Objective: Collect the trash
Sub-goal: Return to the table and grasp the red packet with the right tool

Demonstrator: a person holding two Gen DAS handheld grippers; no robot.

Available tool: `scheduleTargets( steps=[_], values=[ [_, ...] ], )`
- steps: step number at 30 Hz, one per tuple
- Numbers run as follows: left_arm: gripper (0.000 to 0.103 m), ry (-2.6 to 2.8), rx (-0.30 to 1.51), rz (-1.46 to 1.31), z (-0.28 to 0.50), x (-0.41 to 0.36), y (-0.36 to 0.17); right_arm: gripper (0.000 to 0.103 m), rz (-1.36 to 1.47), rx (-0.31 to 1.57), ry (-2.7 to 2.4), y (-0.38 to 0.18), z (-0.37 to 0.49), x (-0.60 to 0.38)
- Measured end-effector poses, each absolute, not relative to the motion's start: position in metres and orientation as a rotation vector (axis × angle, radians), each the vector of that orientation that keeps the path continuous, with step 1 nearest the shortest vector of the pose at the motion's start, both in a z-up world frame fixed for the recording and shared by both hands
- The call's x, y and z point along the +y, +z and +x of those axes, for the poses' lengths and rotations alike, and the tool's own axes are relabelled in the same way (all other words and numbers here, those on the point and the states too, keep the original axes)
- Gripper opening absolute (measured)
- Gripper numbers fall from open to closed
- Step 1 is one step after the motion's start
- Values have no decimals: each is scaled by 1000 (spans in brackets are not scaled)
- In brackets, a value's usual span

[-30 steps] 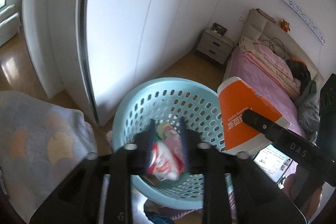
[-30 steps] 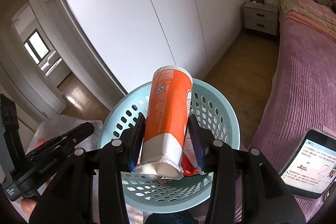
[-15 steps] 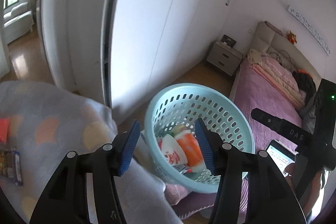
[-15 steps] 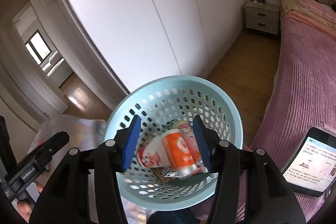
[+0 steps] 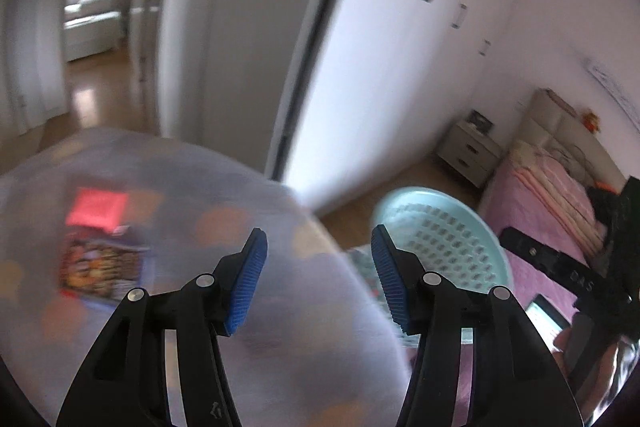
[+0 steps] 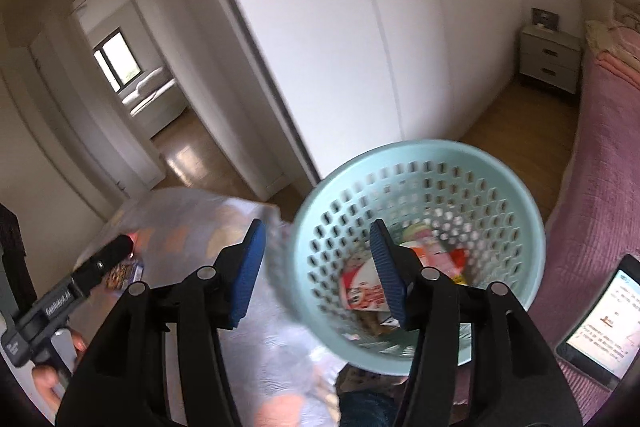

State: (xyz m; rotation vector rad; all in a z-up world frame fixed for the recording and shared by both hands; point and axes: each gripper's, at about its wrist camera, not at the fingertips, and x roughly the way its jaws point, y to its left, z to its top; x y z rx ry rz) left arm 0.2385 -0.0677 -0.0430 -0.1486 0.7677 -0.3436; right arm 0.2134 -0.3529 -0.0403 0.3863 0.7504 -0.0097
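Hovering over a spotted grey cloth (image 5: 248,307), the left hand-held gripper (image 5: 318,283) has its blue pads spread about halfway and nothing lies between them. Ahead of it and to its left, on that same cloth, rest the remaining pieces of trash: a dark printed snack packet (image 5: 102,269) and, just beyond it and touching or nearly so, a red wrapper (image 5: 98,205); motion blur hides their print and their exact edges. The packet looks roughly rectangular, with its longer side running away from the camera, though the blur makes that uncertain. The right hand-held gripper (image 6: 316,267) is also empty, its jaws opening as it hangs above the near rim of the pale blue perforated basket (image 6: 320,227), which stands between the cloth and the pink bed (image 6: 600,187). Inside the basket lie several discarded wrappers (image 6: 362,293), one white and red, the others pink and orange. A tablet (image 6: 600,319) sits on the bed to the right. In the right wrist view the left tool's tip points almost straight at the packet, so the left hand is clearly the nearer one; a pickup there probably calls for a reach forward and leftward, with the pads closing across the packet's shorter side.
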Motion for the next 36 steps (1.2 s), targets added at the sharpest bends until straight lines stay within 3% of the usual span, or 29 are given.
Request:
scheduleTargets(
  steps=[7,16,21,28,36],
  values=[
    [74,-82,760,-69,239,-21,-55,51,354,794,58,-47,226,-313],
    [81,76,854,-12,253,2,-96,53,337,820,74,-55,236,-294],
    [79,139,859,102,256,-5,-102,53,355,827,79,-57,237,-301],
    [57,161,872,84,247,25,-95,53,357,829,97,-58,240,-297],
    [54,189,880,-21,231,90,-89,53,337,848,151,-63,244,-274]
  ],
)
